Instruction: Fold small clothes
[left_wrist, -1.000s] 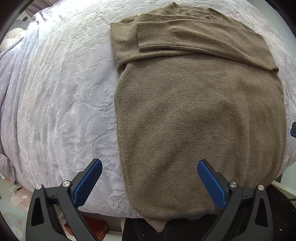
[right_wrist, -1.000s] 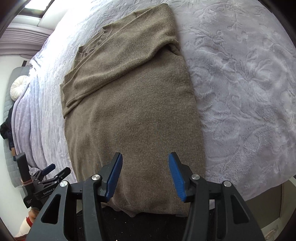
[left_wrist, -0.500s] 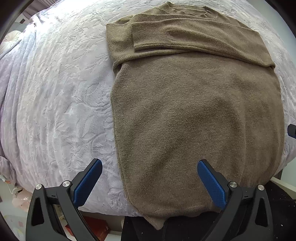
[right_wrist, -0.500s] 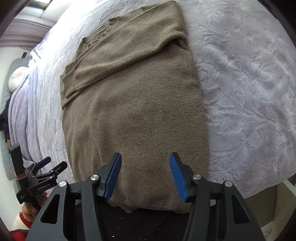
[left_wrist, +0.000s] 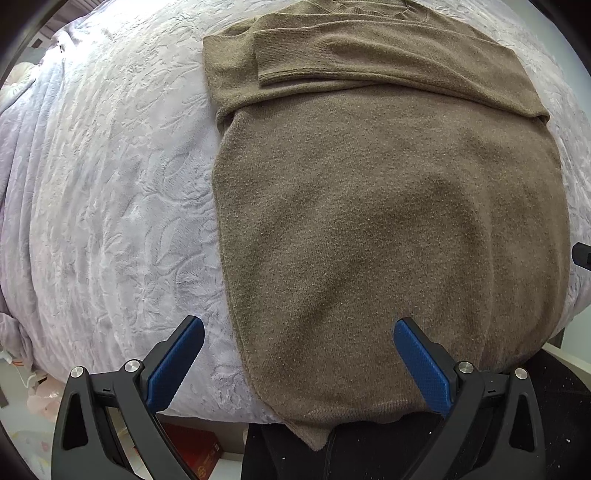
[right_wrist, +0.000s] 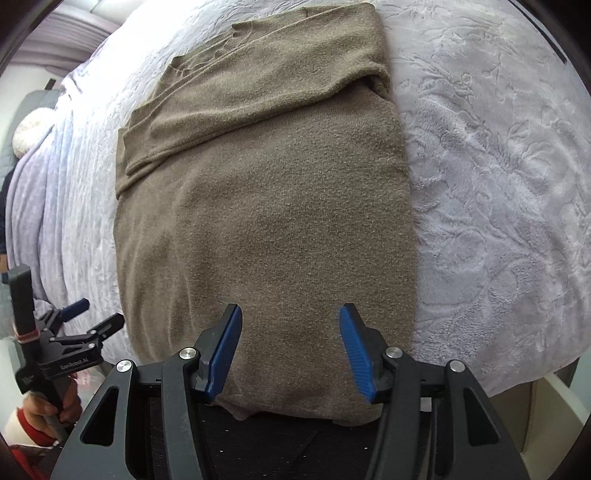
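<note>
A brown knit sweater (left_wrist: 388, 206) lies flat on the bed, hem toward me and hanging over the near edge, sleeves folded across its chest near the collar. It also shows in the right wrist view (right_wrist: 266, 206). My left gripper (left_wrist: 299, 343) is wide open and empty, just above the sweater's near left hem corner. My right gripper (right_wrist: 290, 332) is open and empty above the hem's right part. The left gripper also shows at the left edge of the right wrist view (right_wrist: 92, 317).
A pale lilac embossed bedspread (left_wrist: 110, 192) covers the bed (right_wrist: 498, 206) on both sides of the sweater. A white cushion (right_wrist: 31, 129) lies far left. A red box (left_wrist: 199, 450) sits on the floor below the bed edge.
Both grippers have moved forward, closer to the sweater, which now fills more of each view. Both stay open and the sweater has not moved.
</note>
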